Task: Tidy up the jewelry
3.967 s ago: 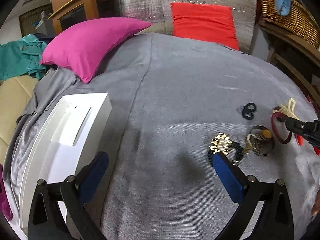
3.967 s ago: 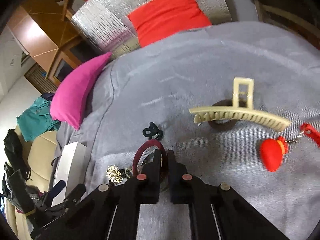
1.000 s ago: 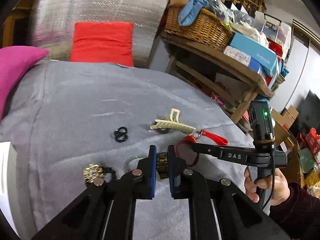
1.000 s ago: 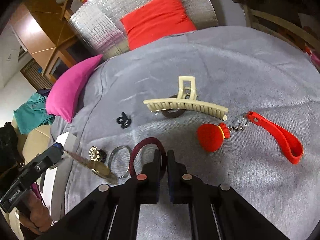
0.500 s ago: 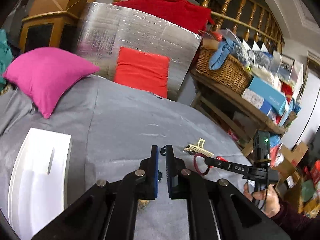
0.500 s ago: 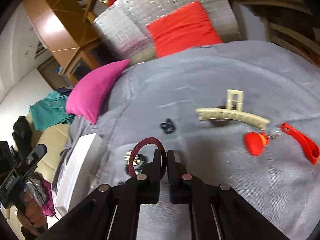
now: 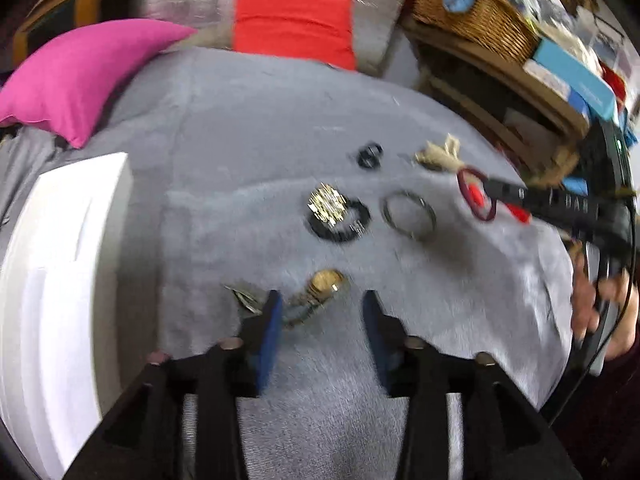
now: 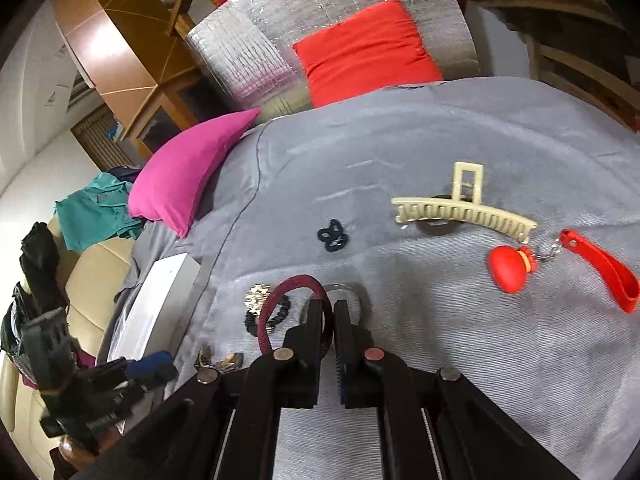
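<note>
Over a grey-covered bed (image 7: pixel 248 128), the left tongs (image 7: pixel 320 312) have just been opening, and a gold watch (image 7: pixel 320 290) lies on the cover between the parted tips, untouched, its band running back toward the left pad. The white box (image 7: pixel 60 260) sits well off to their left (likely where it belongs). Farther right, the right tongs (image 8: pixel 330 312) are clamped on a maroon hair band (image 8: pixel 296 300).

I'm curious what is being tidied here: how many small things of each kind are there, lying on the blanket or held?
Clip: 1
Bands: 3 (black tie, black band with gold ornament, maroon band in right gripper)
Bangle: 1
Watch: 1
Keyring: 1
Total: 7
</note>
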